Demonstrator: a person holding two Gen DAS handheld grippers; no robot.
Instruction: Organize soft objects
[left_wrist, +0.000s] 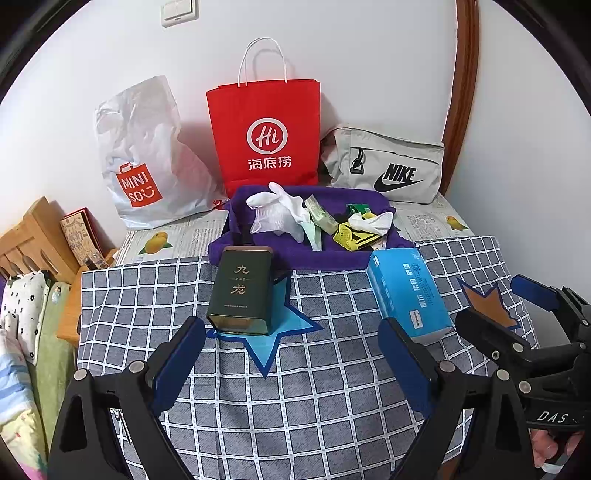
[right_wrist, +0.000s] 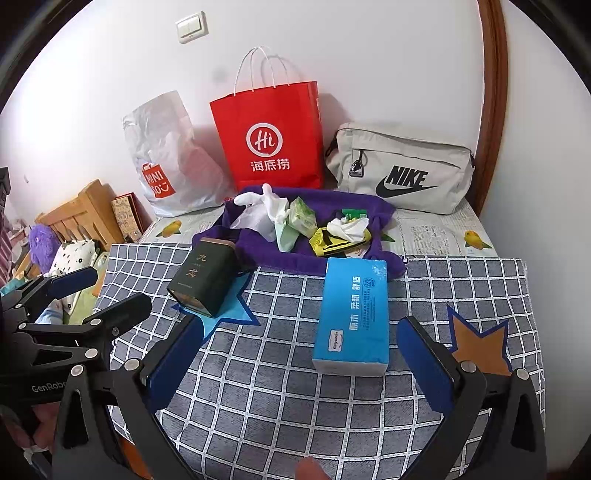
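**Two open grippers over a crowded checked cloth**

Both tools hung above the tabletop (left_wrist: 332, 387), covered in a grey checked cloth. The left hand-held gripper (left_wrist: 291, 354) was spread wide with nothing in it; the right hand-held gripper (right_wrist: 295, 354) likewise gaped empty. One blue tissue pack (right_wrist: 352, 314) lay just ahead of the right one, between two paper stars: a blue star (left_wrist: 273, 332) bearing one dark green tin (left_wrist: 242, 291), and an orange star (right_wrist: 480, 343) left bare. Behind them one purple towel (left_wrist: 258, 254) held the soft things: white gloves (left_wrist: 280, 210), a yellow mesh piece (left_wrist: 347, 236) and small packets. Three bags lined the wall: one white plastic bag (left_wrist: 147, 155), one red paper bag (left_wrist: 264, 136), one grey pouch (left_wrist: 388, 166).
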